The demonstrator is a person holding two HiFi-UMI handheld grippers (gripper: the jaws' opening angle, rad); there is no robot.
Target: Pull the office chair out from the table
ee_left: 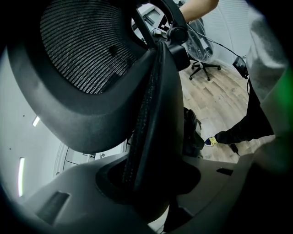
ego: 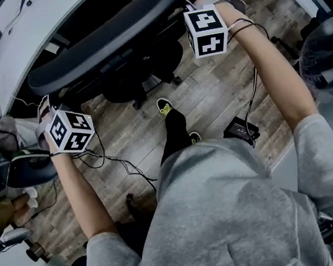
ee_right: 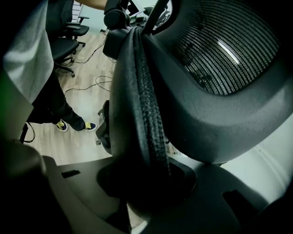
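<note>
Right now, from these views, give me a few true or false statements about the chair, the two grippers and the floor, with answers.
1. The left gripper is clamped on the backrest edge of the office chair. True.
2. The right gripper holds nothing. False: it grips the same backrest edge.
3. The floor is carpeted. False: it is wood planks.
4. A cable lies on the floor. True.
</note>
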